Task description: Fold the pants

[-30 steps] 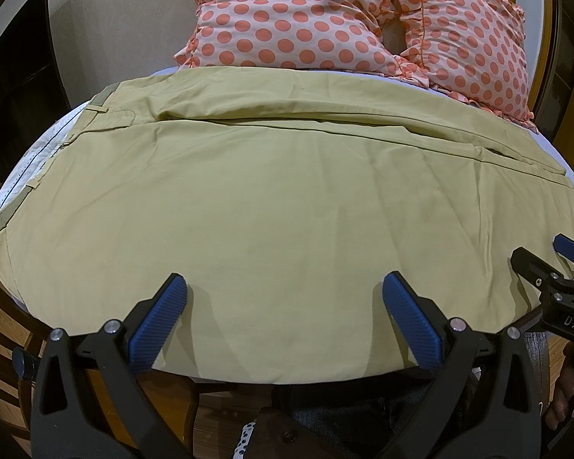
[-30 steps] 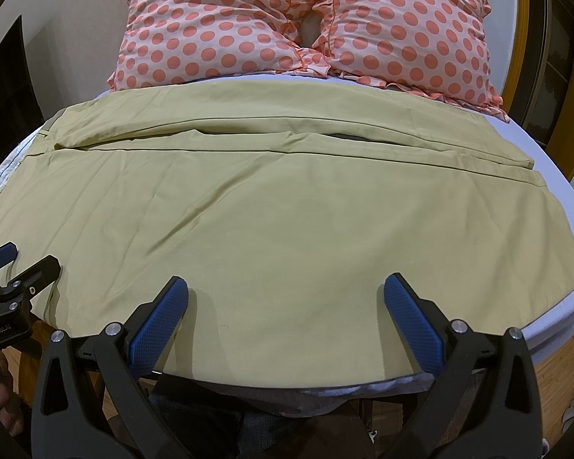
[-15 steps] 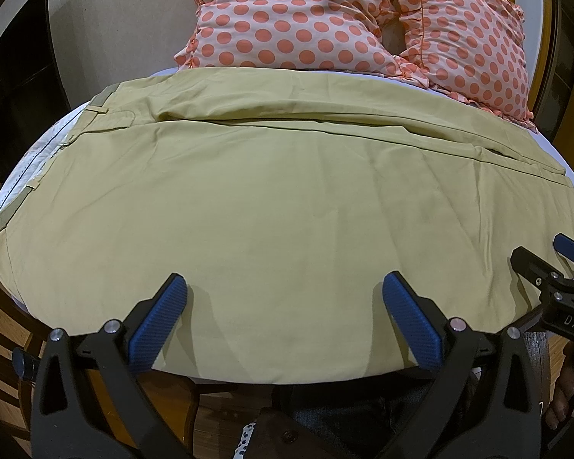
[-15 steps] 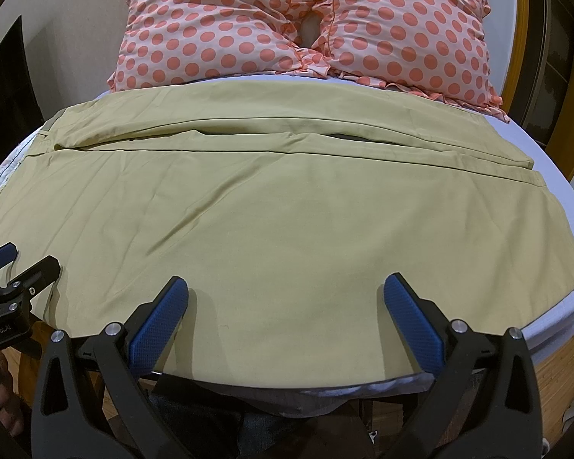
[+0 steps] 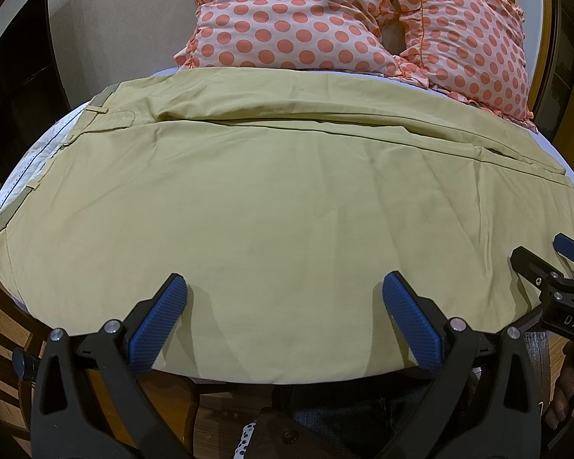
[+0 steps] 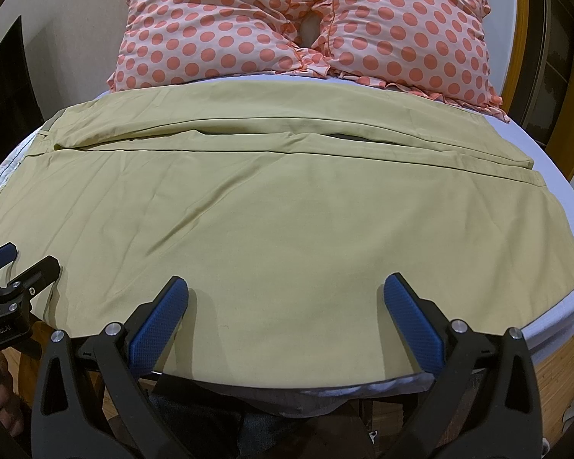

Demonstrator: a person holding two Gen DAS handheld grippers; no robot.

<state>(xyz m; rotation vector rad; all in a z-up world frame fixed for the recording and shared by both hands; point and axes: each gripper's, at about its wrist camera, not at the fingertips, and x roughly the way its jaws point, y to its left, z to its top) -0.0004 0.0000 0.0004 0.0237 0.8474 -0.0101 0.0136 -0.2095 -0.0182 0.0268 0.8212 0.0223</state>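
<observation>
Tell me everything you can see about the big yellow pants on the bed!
The pants are khaki-yellow, of thin woven-looking cloth. They lie flat and spread sideways across the white-sheeted bed, waistband and belt loops at the left, leg hems at the right. One leg lies nearer the two polka-dot pillows, the other nearer the camera, with a long seam between them and soft wrinkles. The near edge hangs at the bed's front. The left tool and right tool hover open over that edge, not gripping.

pants (image 5: 287,199) on bed (image 6: 555,176), before pillows (image 6: 306,19)
</observation>
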